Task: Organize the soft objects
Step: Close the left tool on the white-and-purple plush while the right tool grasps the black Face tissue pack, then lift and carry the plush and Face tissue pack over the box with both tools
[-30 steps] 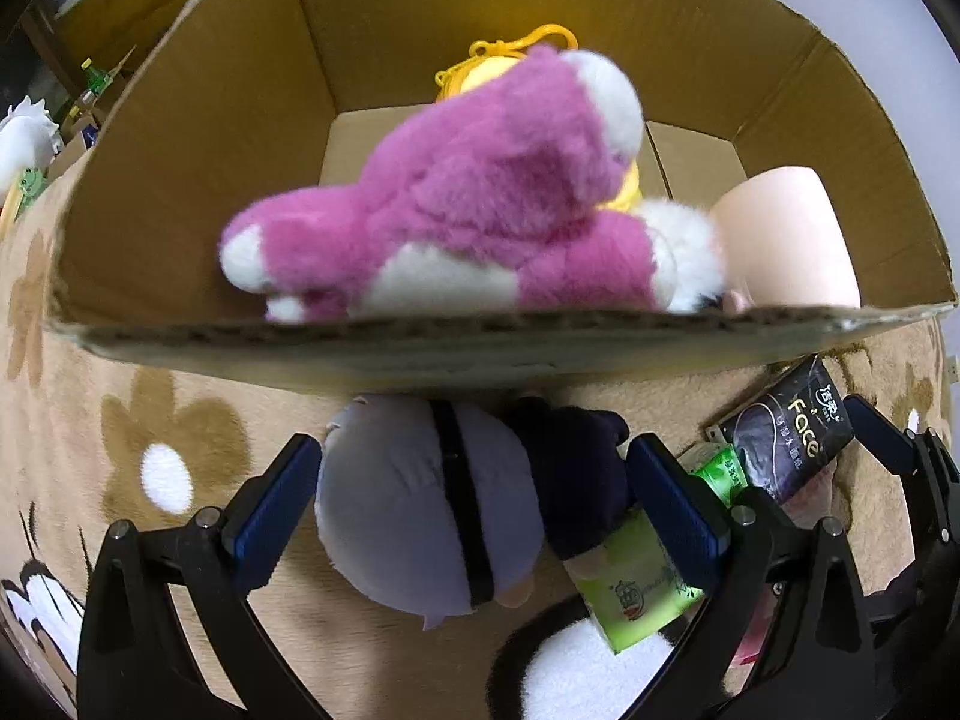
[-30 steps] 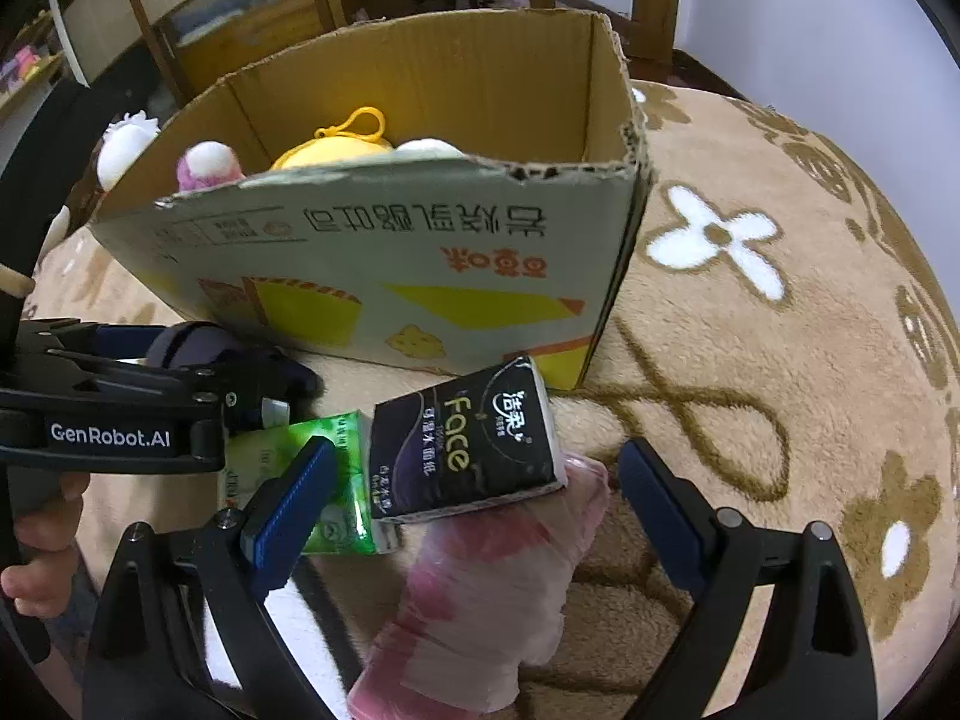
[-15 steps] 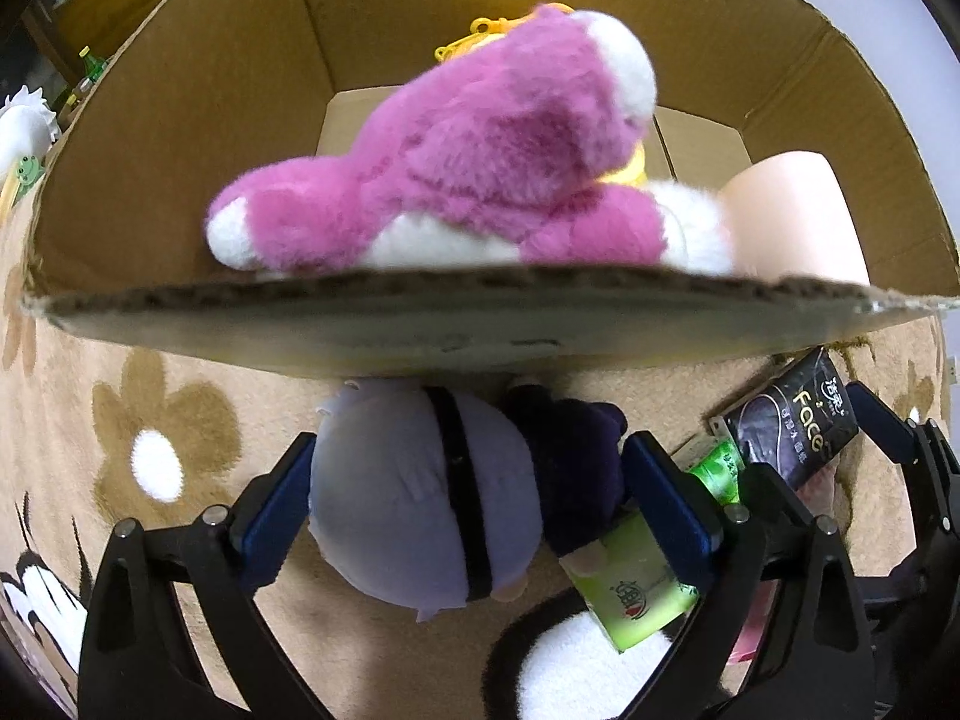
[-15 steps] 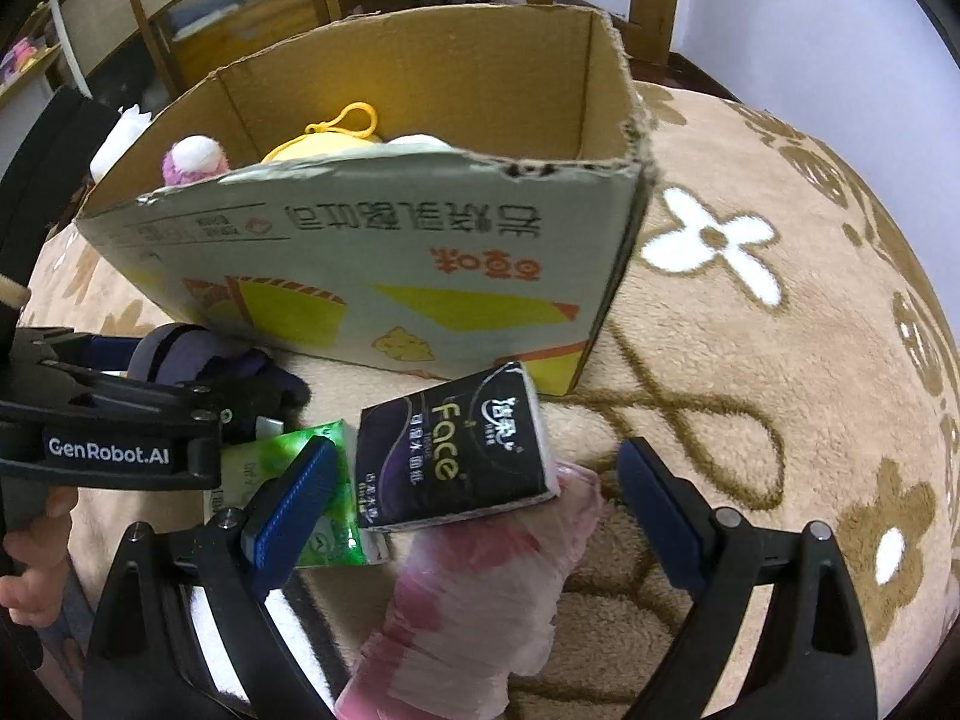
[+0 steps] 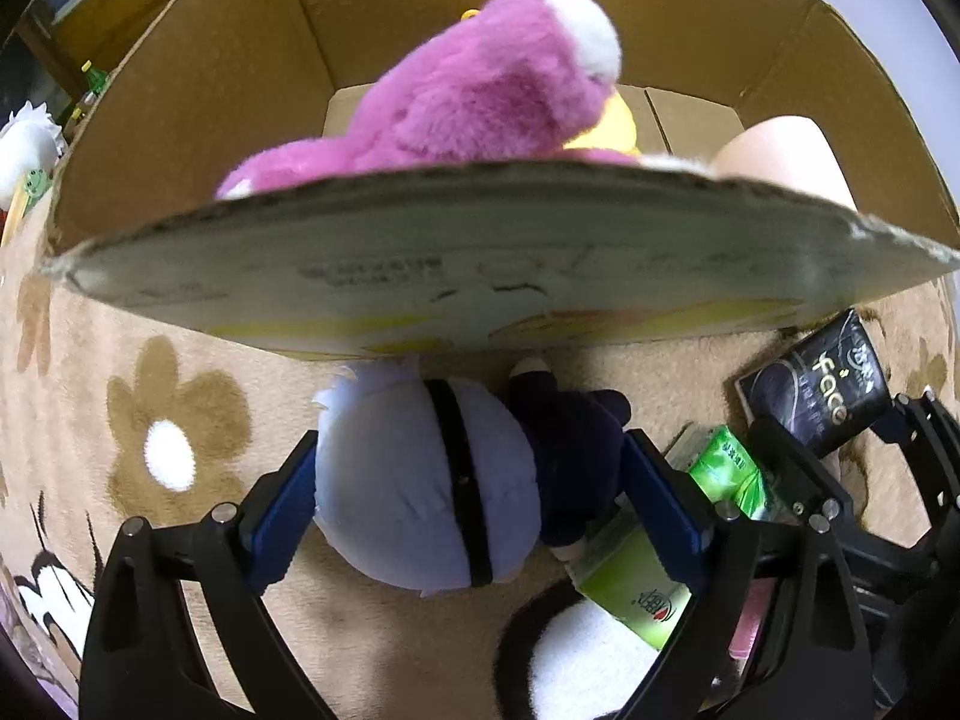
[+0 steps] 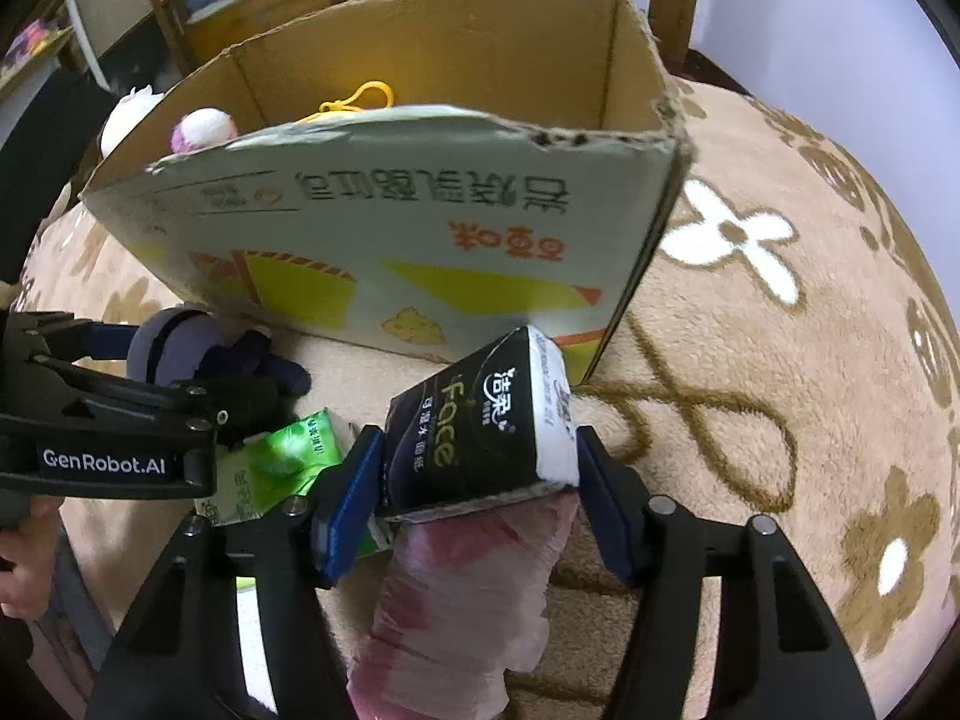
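Both grippers have just been closing. The left gripper point(image 5: 468, 492) brackets the pale plush doll point(image 5: 420, 480) on the rug beside the cardboard box point(image 6: 420, 252), pads touching its sides; squeeze gently, then lift clear of the wall. The right gripper point(image 6: 477, 474) clamps the black tissue pack point(image 6: 480, 426). A green pack point(image 6: 270, 468) and pink bundle point(image 6: 474, 588) crowd underneath.
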